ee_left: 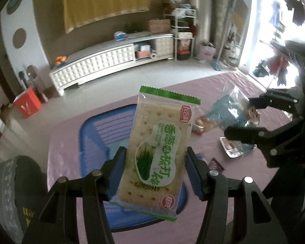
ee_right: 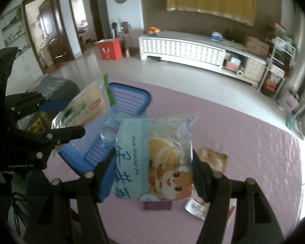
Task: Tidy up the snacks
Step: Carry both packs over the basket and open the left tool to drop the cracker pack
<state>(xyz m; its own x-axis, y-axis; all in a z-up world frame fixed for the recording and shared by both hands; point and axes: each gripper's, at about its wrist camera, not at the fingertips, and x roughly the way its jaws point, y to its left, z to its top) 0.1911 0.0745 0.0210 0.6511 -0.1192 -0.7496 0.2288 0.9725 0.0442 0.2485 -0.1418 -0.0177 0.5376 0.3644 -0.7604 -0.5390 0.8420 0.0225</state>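
While both claws gripped snacks, we hovered above the blue basket [ee_left: 91, 142].
Our left claw [ee_left: 155, 166] pinched the cracker packet [ee_left: 158, 148]; our right claw [ee_right: 152, 174] clamped the pastry bag [ee_right: 162, 158] over the desk [ee_right: 254, 152].

The green cracker packet [ee_left: 155, 152] bears "M20250919"; the blue pastry packet [ee_right: 152, 158] reads "Dan Huang Su".

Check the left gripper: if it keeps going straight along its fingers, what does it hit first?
Probably the blue basket: the left gripper, shut on the green cracker packet, points down toward it. Depth is unclear, so it might pass over the far rim.
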